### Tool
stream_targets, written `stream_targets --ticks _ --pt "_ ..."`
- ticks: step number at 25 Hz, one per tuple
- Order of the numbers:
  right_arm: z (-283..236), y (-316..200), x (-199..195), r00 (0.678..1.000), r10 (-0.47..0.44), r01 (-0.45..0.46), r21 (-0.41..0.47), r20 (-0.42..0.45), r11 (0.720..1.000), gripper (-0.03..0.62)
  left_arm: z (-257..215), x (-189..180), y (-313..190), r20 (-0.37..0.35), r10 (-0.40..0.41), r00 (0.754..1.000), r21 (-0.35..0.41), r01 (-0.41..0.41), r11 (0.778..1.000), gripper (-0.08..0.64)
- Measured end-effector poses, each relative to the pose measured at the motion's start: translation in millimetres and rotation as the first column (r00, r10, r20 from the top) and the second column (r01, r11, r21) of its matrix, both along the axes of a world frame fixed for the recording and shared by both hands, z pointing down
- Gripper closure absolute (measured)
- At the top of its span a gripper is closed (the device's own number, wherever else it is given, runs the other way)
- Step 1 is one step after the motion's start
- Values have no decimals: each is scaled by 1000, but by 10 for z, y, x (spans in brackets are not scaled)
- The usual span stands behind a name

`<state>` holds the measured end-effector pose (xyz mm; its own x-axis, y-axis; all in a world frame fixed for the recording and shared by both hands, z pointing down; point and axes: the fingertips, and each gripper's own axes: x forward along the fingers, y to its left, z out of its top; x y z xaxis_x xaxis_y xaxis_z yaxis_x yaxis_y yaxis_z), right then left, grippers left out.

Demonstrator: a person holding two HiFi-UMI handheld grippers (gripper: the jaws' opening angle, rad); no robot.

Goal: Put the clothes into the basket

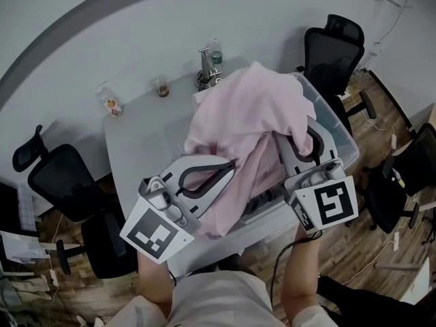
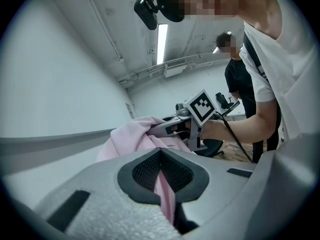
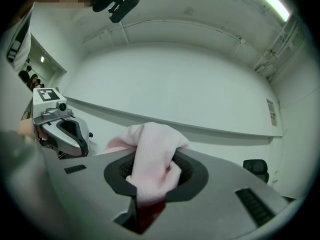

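A pale pink garment (image 1: pixel 248 125) hangs bunched in the air between both grippers, over the table's right part and the clear plastic basket (image 1: pixel 337 125). My left gripper (image 1: pixel 228 167) is shut on its lower left fold; a thin pink edge (image 2: pixel 164 191) is pinched between the jaws. My right gripper (image 1: pixel 300 140) is shut on a thick wad of the same cloth (image 3: pixel 152 161), which bulges out of the jaws. The garment's hem (image 1: pixel 218 216) droops past the table's front edge. Most of the basket's inside is hidden by the cloth.
A grey table (image 1: pixel 143 148) carries a small bottle (image 1: pixel 109 101), a little jar (image 1: pixel 162 87), a metal cup (image 1: pixel 206 73) and a water bottle (image 1: pixel 216 52) along its far edge. Black office chairs stand at the left (image 1: pixel 58 179), far right (image 1: pixel 334 46) and right (image 1: pixel 409 162).
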<state>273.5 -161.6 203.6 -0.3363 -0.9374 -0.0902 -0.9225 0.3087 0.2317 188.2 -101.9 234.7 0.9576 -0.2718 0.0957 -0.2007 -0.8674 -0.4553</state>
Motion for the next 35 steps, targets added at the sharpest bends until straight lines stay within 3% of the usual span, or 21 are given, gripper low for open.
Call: stream_targets --ticks 11,20,25,29,35 --pt "545 -244 592 996 91 -90 -109 -1 990 506 421 400 -256 10 34 999 -110 -33 993 555" --pt "1221 -389 943 985 163 -170 -246 -49 954 506 879 569 -440 15 68 998 -220 -63 973 555" --pt "1719 -410 862 986 110 -150 -368 -129 918 506 1167 642 -504 33 94 995 -270 -82 959 555" --pt "2078 -397 721 977 18 -119 -474 -212 872 505 1419 712 -551 78 123 989 -273 -97 957 555" --pt "2524 -371 490 906 -185 -84 -590 -381 803 503 1773 796 -597 118 144 983 -336 -97 937 555"
